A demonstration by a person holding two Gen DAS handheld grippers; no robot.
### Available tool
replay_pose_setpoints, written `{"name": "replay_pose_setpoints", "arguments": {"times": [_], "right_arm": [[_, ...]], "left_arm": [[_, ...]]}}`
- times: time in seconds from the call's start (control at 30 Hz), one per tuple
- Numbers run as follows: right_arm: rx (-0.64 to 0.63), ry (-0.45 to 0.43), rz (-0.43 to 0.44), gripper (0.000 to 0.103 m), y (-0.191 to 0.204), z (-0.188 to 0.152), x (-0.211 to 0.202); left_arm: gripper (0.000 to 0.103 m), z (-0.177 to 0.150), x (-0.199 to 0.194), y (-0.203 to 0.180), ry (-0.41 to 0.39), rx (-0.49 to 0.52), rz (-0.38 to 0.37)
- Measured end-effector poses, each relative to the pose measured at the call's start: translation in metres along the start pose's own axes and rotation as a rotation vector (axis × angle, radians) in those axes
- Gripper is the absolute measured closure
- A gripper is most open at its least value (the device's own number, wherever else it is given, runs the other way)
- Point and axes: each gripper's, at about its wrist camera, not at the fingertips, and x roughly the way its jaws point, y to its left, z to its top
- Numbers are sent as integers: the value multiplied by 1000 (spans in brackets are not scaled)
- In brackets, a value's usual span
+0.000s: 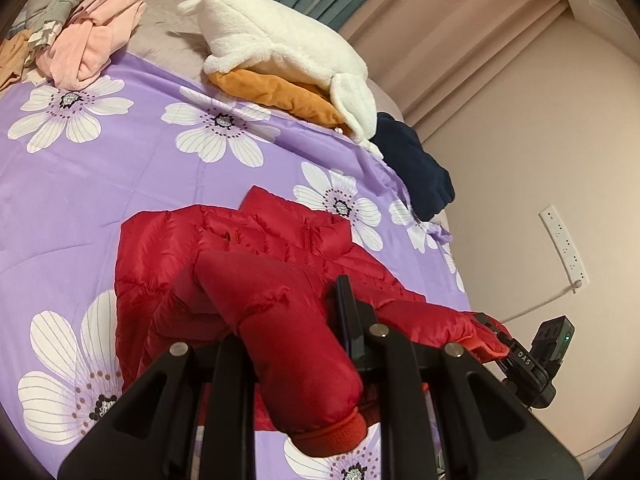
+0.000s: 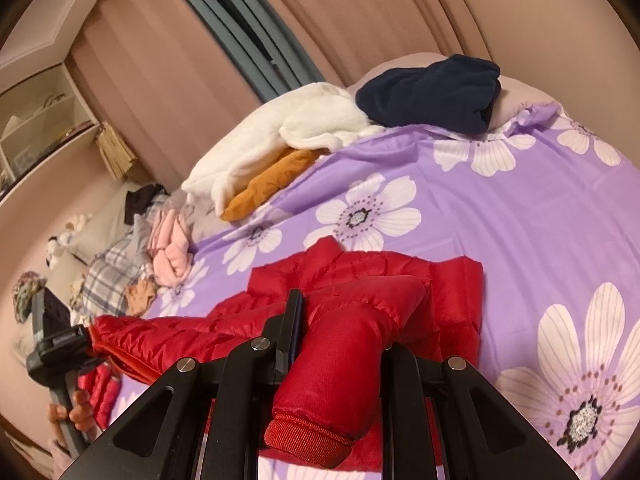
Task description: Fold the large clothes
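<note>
A red puffer jacket [image 1: 240, 248] [image 2: 360, 276] lies on the purple flowered bedspread [image 1: 80, 184] [image 2: 500, 216], collar away from me. My left gripper [image 1: 332, 320] is shut on the jacket's near edge. One red sleeve [image 1: 288, 344] drapes over the gripper and hides one finger. My right gripper [image 2: 308, 328] is shut on the same edge, with the other sleeve [image 2: 352, 356] lying across it. In the left wrist view the right gripper [image 1: 506, 346] pinches the jacket's corner at the right. In the right wrist view the left gripper [image 2: 86, 338] pinches the opposite corner, with a hand [image 2: 76, 408] on its handle.
At the bed's far side lie a white fleece [image 1: 280, 48], an orange garment [image 1: 280, 92] and a navy garment [image 1: 412, 160]. Pink clothes [image 1: 92, 40] sit in a pile at the far left. A power strip [image 1: 564, 248] hangs on the wall. Shelves [image 2: 40, 120] stand beyond the bed.
</note>
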Motion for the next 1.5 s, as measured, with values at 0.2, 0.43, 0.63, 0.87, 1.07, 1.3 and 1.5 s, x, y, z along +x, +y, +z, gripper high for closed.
{"name": "replay_pose_setpoints", "arguments": {"times": [0.2, 0.43, 0.63, 0.87, 1.07, 1.3, 1.5], "right_arm": [[18, 21, -21, 84, -8, 3, 16], [21, 66, -46, 84, -14, 11, 43], [14, 106, -66, 84, -17, 25, 74], [6, 152, -91, 84, -22, 36, 112], [59, 218, -97, 84, -33, 41, 141], [248, 250, 23, 57, -56, 46, 140], [258, 198, 30, 46, -51, 56, 123]], "left_arm": [[85, 6, 15, 15, 9, -46, 16], [84, 16, 40, 32, 35, -93, 46], [84, 28, 61, 54, 41, -154, 74], [83, 40, 84, 77, 56, -222, 119], [81, 45, 101, 93, 85, -280, 151], [71, 48, 99, 87, 109, -259, 183], [31, 52, 81, 73, 45, -171, 277]]}}
